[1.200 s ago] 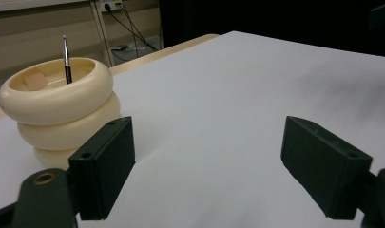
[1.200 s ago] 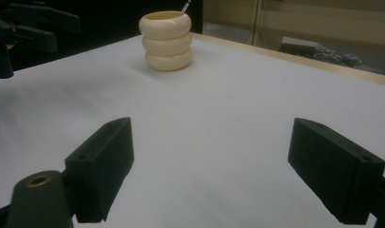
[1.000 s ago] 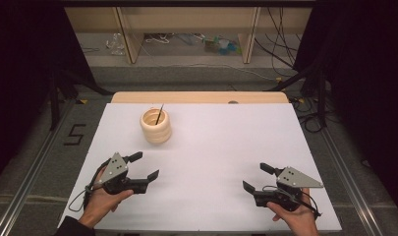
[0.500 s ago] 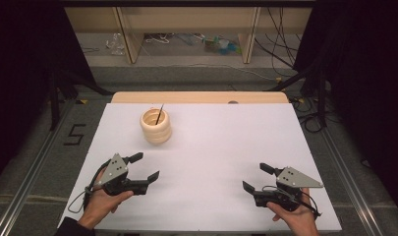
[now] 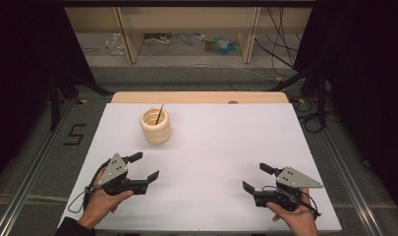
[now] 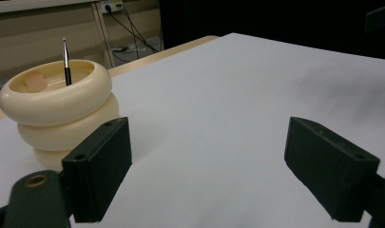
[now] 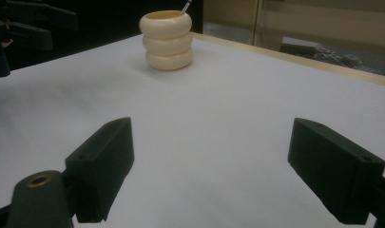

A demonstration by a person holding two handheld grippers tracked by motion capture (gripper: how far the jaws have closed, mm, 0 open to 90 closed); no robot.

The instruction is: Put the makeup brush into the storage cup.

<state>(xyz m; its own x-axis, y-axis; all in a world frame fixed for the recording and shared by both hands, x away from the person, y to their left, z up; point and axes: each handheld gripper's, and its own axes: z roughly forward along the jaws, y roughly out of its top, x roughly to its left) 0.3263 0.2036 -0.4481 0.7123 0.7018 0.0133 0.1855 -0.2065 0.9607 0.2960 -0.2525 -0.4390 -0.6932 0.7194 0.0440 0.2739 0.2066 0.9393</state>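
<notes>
White bench: cream ribbed holder, upright, thin brush inside. Left gripper, right gripper: fingers wide, empty, well apart from holder. Nothing grasped yet; all work left.

A cream holder, shaped like three stacked rings, is set upright on the far left part of the white table. A thin dark brush is stood inside it, leaned against the rim.
</notes>
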